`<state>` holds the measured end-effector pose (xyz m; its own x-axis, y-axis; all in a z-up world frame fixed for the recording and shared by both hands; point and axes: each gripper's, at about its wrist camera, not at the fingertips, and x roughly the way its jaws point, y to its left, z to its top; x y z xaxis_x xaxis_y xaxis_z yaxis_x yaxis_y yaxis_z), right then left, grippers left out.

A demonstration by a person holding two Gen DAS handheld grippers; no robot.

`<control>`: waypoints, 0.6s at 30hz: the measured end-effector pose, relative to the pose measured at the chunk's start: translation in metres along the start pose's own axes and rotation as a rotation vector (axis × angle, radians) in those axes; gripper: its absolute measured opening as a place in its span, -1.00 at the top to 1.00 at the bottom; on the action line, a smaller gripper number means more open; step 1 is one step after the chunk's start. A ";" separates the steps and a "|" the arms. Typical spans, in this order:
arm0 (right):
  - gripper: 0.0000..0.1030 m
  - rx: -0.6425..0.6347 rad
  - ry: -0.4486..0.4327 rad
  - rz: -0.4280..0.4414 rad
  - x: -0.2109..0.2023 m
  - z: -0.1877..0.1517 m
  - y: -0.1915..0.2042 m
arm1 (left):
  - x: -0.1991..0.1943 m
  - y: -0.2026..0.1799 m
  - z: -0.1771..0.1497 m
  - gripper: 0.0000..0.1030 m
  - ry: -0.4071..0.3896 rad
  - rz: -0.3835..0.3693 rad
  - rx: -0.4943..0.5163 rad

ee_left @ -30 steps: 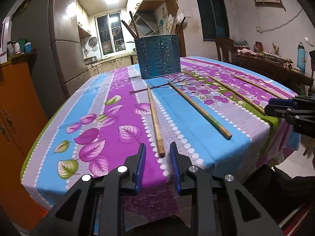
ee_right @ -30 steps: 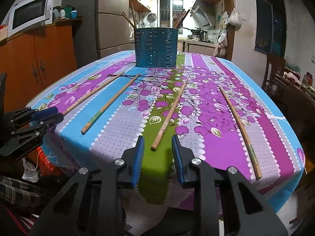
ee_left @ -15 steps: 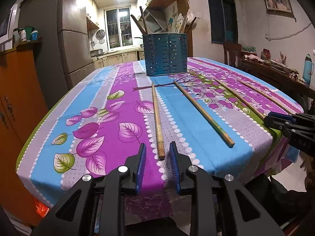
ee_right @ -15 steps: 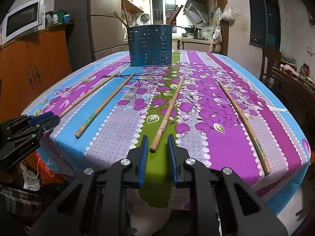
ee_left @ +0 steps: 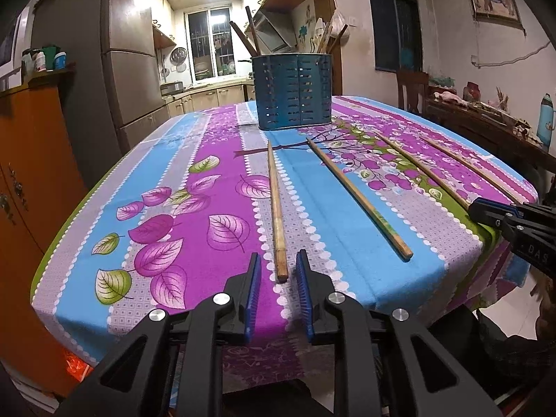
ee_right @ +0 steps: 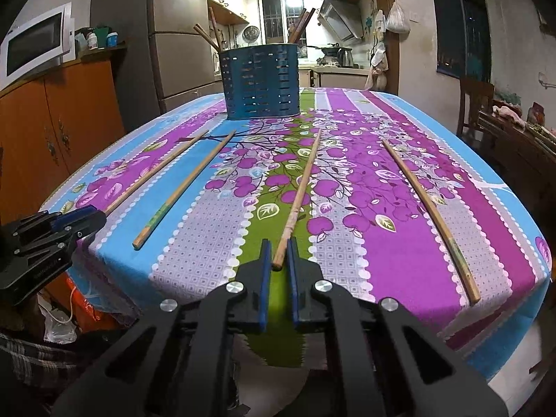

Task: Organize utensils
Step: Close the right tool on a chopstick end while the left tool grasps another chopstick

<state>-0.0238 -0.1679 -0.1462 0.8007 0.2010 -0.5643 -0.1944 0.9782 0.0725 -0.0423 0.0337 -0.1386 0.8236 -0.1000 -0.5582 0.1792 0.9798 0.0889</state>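
My left gripper (ee_left: 278, 272) hovers at the near table edge, jaws apart and easing inward, either side of the leftmost chopstick's (ee_left: 276, 208) end without touching it. A second chopstick (ee_left: 358, 197) lies just right of it. At the far end of the tablecloth (ee_right: 399, 264) stands the blue slotted holder (ee_right: 260, 81) with several chopsticks leaning inside. My right gripper (ee_right: 278, 255) has just clenched on the near end of the third chopstick (ee_right: 301, 191); the fourth chopstick (ee_right: 431, 208) lies free to its right

orange cabinet (ee_left: 31, 180), steel fridge (ee_left: 128, 69), lit kitchen window (ee_left: 208, 45).
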 end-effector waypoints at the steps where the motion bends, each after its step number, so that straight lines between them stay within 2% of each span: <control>1: 0.86 0.002 0.000 0.002 0.000 0.000 0.000 | 0.000 0.000 0.000 0.60 0.002 -0.002 0.000; 10: 0.88 0.034 -0.021 0.008 -0.007 0.002 -0.009 | 0.000 -0.005 0.004 0.83 0.030 -0.004 0.018; 18: 0.89 0.027 -0.102 -0.005 -0.029 0.014 -0.017 | 0.001 -0.002 0.008 0.85 0.069 0.022 0.011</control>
<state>-0.0357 -0.1898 -0.1199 0.8554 0.1986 -0.4785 -0.1756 0.9801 0.0930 -0.0379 0.0302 -0.1327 0.7887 -0.0661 -0.6112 0.1676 0.9797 0.1103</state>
